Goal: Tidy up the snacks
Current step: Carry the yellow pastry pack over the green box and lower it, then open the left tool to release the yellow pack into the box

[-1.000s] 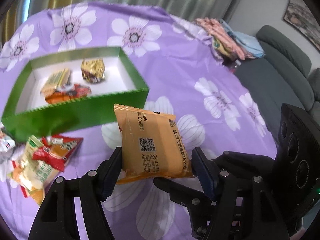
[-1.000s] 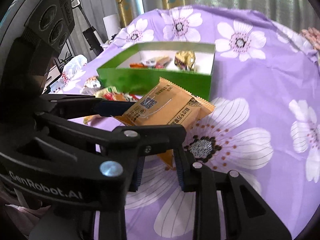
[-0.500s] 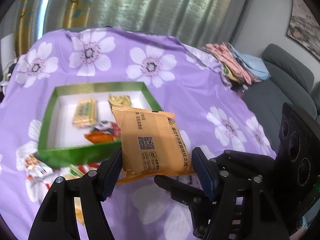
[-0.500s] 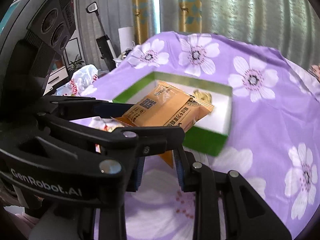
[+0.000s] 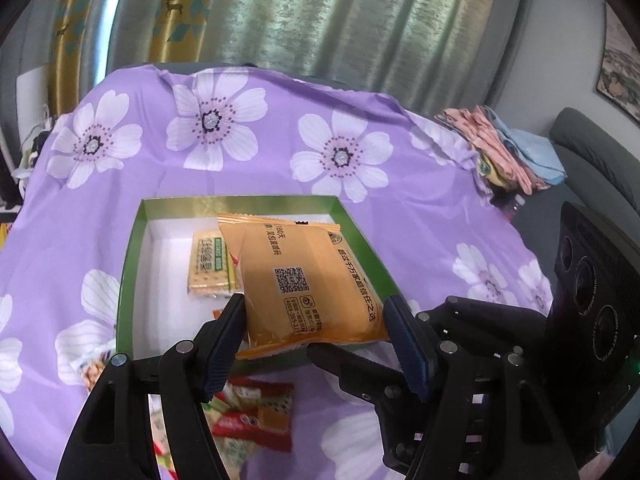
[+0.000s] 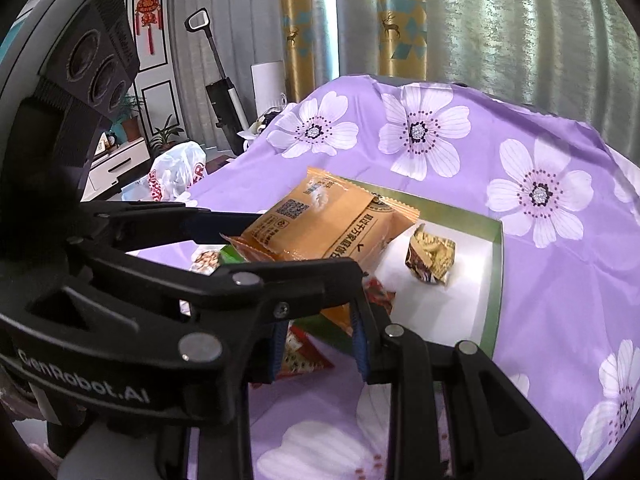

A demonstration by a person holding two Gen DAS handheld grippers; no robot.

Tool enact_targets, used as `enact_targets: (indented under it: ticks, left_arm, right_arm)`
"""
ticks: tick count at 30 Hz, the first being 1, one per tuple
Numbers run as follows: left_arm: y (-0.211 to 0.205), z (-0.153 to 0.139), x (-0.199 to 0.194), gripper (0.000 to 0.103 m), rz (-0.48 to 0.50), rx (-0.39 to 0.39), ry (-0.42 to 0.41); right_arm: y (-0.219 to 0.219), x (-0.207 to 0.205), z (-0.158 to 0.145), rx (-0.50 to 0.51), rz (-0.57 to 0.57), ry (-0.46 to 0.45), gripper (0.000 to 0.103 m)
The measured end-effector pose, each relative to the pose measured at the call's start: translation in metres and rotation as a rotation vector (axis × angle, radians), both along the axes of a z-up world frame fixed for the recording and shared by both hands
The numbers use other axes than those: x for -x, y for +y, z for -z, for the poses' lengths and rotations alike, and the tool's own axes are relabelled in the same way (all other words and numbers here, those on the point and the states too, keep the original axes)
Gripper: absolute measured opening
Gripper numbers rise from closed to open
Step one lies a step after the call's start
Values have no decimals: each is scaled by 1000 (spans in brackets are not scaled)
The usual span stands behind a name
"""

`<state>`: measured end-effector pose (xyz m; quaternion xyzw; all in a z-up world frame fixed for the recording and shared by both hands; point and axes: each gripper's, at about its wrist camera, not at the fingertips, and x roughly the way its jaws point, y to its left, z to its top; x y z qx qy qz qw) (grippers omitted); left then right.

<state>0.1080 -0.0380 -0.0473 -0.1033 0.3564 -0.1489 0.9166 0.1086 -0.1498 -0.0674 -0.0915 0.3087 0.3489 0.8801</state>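
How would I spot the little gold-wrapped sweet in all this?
Find the green box on the purple flowered cloth. On its white floor, right of the big orange packet, the gold sweet lies alone. It is small, crinkled and shiny foil, unlike the flat packets.

Ahead of the right claw (image 6: 318, 344), its fingers narrowly parted with nothing between them, the left claw (image 6: 256, 240) grips an orange snack packet (image 6: 320, 220) above the green box (image 6: 494, 280). A gold-wrapped snack (image 6: 430, 256) lies inside, ahead and right.
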Motion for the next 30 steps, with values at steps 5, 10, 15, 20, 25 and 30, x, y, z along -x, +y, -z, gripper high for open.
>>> enact_targets:
  ticks: [5, 10, 15, 20, 25, 30]
  left_arm:
    - [6, 8, -17, 70, -6, 3, 19]
    - [11, 19, -31, 70, -8, 15, 48]
    - [14, 31, -44, 70, -13, 28, 86]
    - [16, 42, -52, 70, -19, 39, 123]
    - [17, 48, -55, 70, -26, 40, 143]
    - [17, 50, -55, 70, -27, 38, 150]
  right_arm:
    - [6, -16, 6, 5, -3, 9, 28]
    - [10, -31, 15, 16, -5, 30, 29]
    - [13, -44, 26, 26, 0, 60, 29]
    - [19, -53, 38, 38, 9, 94, 31]
    - [21, -56, 44, 42, 16, 120, 31]
    - [22, -57, 45, 44, 15, 131, 31]
